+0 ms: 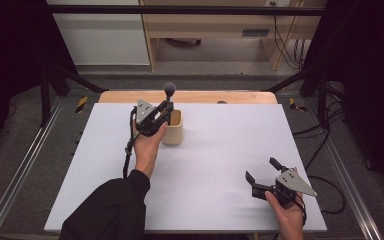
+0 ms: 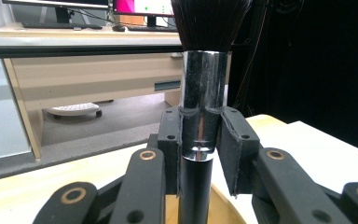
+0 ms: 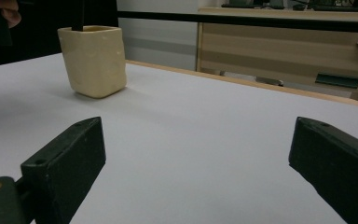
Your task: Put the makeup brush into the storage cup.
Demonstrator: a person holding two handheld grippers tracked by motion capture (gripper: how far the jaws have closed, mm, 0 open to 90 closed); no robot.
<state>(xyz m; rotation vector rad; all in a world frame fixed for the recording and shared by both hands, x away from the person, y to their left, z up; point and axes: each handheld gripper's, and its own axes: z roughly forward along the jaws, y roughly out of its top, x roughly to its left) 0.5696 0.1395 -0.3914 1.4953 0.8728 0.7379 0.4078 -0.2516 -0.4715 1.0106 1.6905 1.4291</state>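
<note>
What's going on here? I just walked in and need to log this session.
A person works at a white table with a hand-held gripper in each hand. The left hand-held gripper is shut on the silver collar of a black-bristled brush, holding it upright with its handle reaching down into a cream cup at the far side of the table. The right hand-held gripper rests open near the table's near right corner, holding nothing.

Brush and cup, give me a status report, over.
Left hand-held gripper shut on brush, upright over cream cup. Right hand-held gripper open, idle near table corner. Nothing in the way.
</note>
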